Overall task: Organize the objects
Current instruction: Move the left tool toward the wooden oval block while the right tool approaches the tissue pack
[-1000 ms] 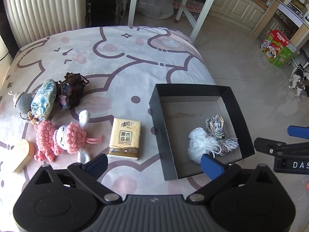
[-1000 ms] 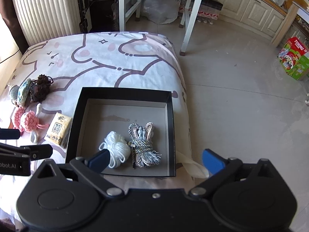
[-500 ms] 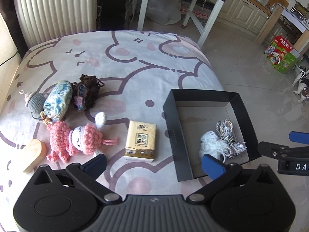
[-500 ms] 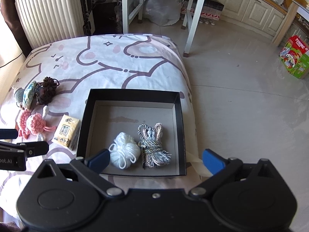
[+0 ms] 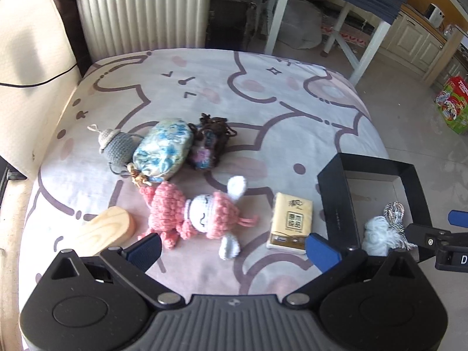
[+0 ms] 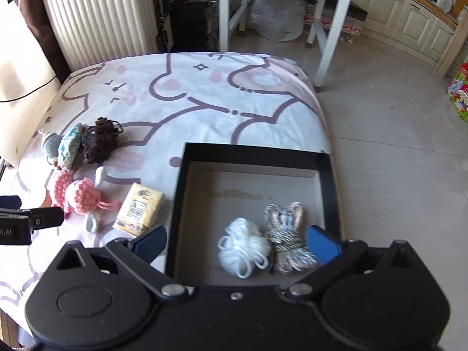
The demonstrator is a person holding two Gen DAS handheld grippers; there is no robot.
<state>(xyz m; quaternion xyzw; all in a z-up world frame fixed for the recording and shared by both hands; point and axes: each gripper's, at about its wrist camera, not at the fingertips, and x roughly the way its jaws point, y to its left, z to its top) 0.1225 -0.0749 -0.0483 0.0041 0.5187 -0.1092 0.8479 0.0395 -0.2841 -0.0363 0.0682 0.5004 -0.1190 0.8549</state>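
Observation:
A black box (image 6: 257, 149) (image 5: 336, 199) sits on the patterned cloth and holds a white yarn ball (image 6: 244, 247) (image 5: 376, 235) and a silver-blue cord bundle (image 6: 285, 239) (image 5: 395, 213). Left of it lie a yellow tissue pack (image 5: 291, 219) (image 6: 140, 210), a pink crochet doll (image 5: 194, 216) (image 6: 80, 196), a wooden block (image 5: 102, 231), a blue floral pouch (image 5: 163, 149), a grey knitted toy (image 5: 117, 146) and a dark yarn clump (image 5: 209, 144) (image 6: 101, 143). My left gripper (image 5: 234, 248) hovers open above the doll and tissue pack. My right gripper (image 6: 235, 241) hovers open over the box, empty.
A white radiator (image 5: 140, 11) stands behind the cloth-covered surface. White table legs (image 6: 327, 35) and a plastic bag (image 6: 275, 14) are on the tiled floor beyond. A colourful carton (image 5: 453, 103) sits on the floor at right. The surface drops off just right of the box.
My left gripper has swung left, bringing the doll, pouch and wooden block toward centre and pushing the box to the right edge. My right gripper has shifted slightly left over the box. Both stayed open.

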